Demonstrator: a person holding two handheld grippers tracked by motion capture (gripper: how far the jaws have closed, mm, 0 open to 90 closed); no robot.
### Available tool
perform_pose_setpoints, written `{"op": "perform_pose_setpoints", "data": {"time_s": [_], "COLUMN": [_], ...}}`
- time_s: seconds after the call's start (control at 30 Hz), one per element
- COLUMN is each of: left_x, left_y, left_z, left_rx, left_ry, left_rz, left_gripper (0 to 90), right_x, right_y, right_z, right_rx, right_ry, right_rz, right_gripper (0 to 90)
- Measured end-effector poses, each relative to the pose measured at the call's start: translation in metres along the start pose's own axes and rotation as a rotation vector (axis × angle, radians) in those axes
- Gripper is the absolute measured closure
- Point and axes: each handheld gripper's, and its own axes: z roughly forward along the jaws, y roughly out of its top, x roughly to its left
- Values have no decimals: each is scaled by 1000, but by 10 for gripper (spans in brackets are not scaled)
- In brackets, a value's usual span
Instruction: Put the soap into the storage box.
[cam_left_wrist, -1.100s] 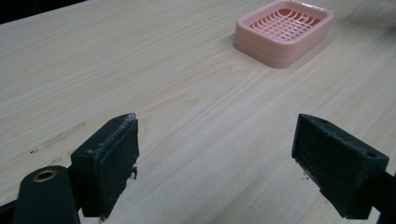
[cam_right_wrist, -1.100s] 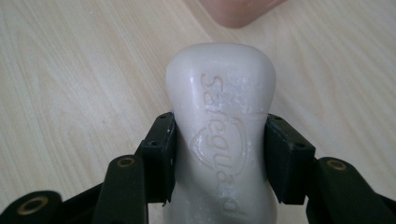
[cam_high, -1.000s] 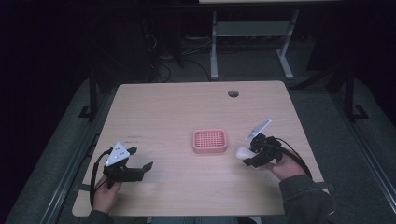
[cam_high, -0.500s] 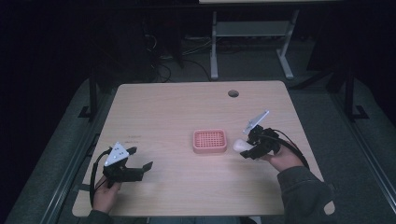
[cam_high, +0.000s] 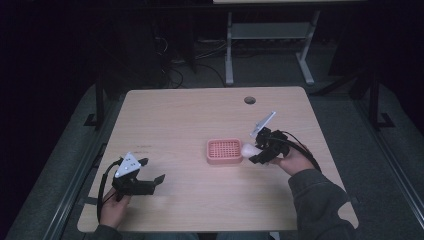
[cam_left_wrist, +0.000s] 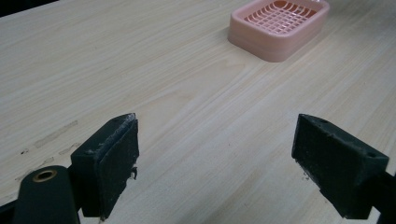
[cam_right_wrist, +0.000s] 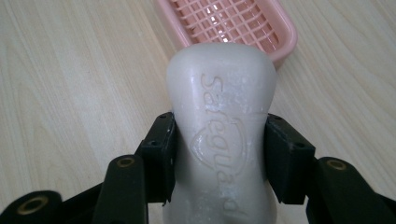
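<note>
A pink slotted soap dish sits near the middle of the wooden table; it also lies at the top of the left gripper view as the soap dish and of the right gripper view as the soap dish. My right gripper is shut on a white bar of soap, held just off the dish's right edge, the soap poking toward it. Near the table's front left my left gripper rests open with nothing between its jaws; its pads stand wide over bare wood.
A round cable hole is in the table's far right part. Beyond the table stand the legs of a white desk frame and some cables on the dark floor.
My right gripper has carried the soap up and leftward, from the table's right side to the dish's right edge. The left gripper has kept still.
</note>
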Motion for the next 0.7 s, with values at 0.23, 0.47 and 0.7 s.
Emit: {"op": "perform_pose_setpoints", "data": {"time_s": [0.23, 0.47, 0.7], "left_x": [1, 0, 0], "left_y": [0, 0, 0], "left_z": [-1, -1, -1], "left_rx": [-13, -11, -12], "left_ry": [2, -1, -1], "left_rz": [-10, -8, -8], "left_gripper": [145, 145, 145], "right_x": [-4, -8, -10], "right_y": [12, 20, 26], "right_z": [2, 6, 15], "right_rx": [-4, 3, 9], "right_ry": [9, 11, 31], "right_rz": [-7, -10, -11], "right_gripper": [487, 487, 487]}}
